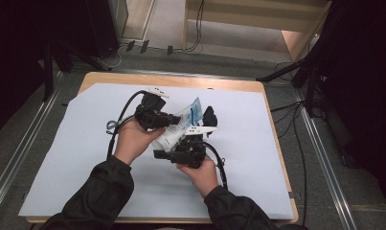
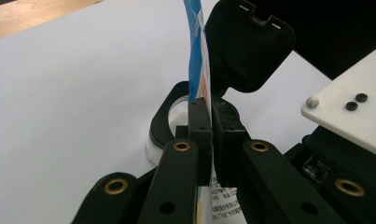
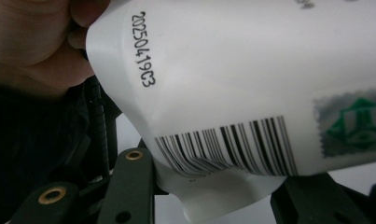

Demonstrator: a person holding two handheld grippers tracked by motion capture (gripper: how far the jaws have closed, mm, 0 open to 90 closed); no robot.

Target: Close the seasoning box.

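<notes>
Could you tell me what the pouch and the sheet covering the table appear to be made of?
Pouch: seemingly thin flexible plastic film, glossy white, printed with a barcode; it creases where the right gripper holds it. Sheet: looks like matte white paper or thin card, lying flat on the wooden table.

Even overhead light brightens the white-covered desk (image 1: 257, 158); dark surroundings swallow detail, and close-up fingers (image 2: 199, 140) blur softly.

soft white plastic pouch with blue print and barcode (image 1: 181, 125) | held tilted above white sheet, mid-table | flat edge pinched | black flip cap (image 2: 244, 44) open
</notes>
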